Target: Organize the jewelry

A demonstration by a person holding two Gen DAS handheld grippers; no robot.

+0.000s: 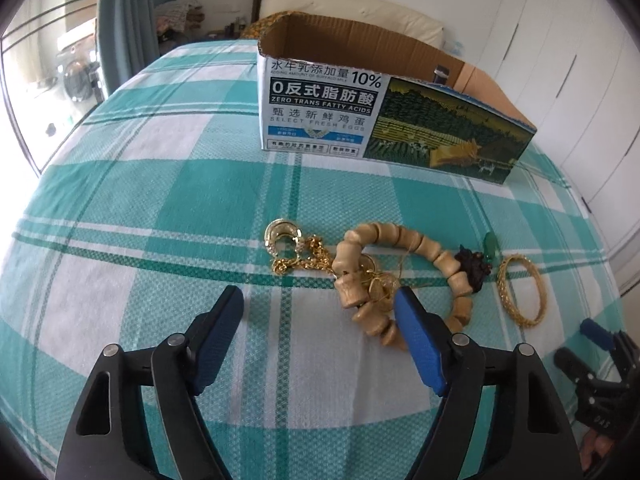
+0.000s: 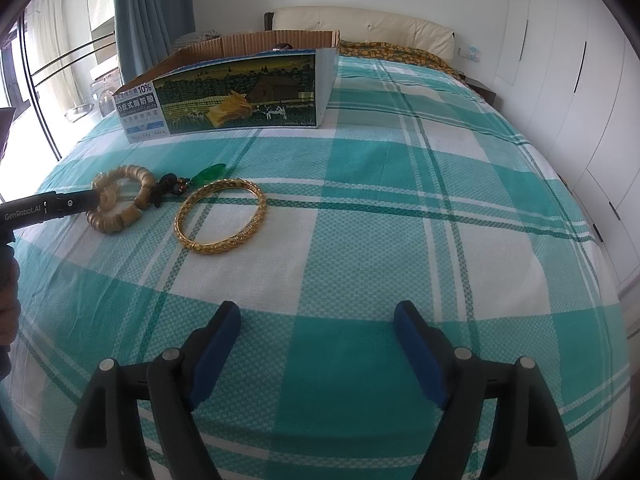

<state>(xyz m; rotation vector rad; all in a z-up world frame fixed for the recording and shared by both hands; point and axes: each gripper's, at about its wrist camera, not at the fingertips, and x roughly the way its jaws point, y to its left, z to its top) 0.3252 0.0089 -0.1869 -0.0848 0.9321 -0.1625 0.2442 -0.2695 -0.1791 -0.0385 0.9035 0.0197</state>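
Jewelry lies on the teal checked bedspread (image 1: 160,208). A wooden bead bracelet (image 1: 404,240) with a dark tassel (image 1: 472,268) and green pendant (image 1: 490,245) lies beside a gold chain with rings (image 1: 292,248) and a gold bangle (image 1: 520,292). My left gripper (image 1: 320,304) is open, its right finger just over the bead bracelet. My right gripper (image 2: 316,316) is open and empty over bare bedspread; the bangle (image 2: 220,216) and the beads (image 2: 120,200) lie ahead to its left. An open cardboard box (image 1: 360,100) stands beyond the jewelry.
The box (image 2: 240,92) has printed sides and an open top. A headboard (image 2: 360,28) and pillow are at the far end. White wardrobes (image 2: 580,100) stand right of the bed. A window and curtain (image 2: 148,12) are on the left.
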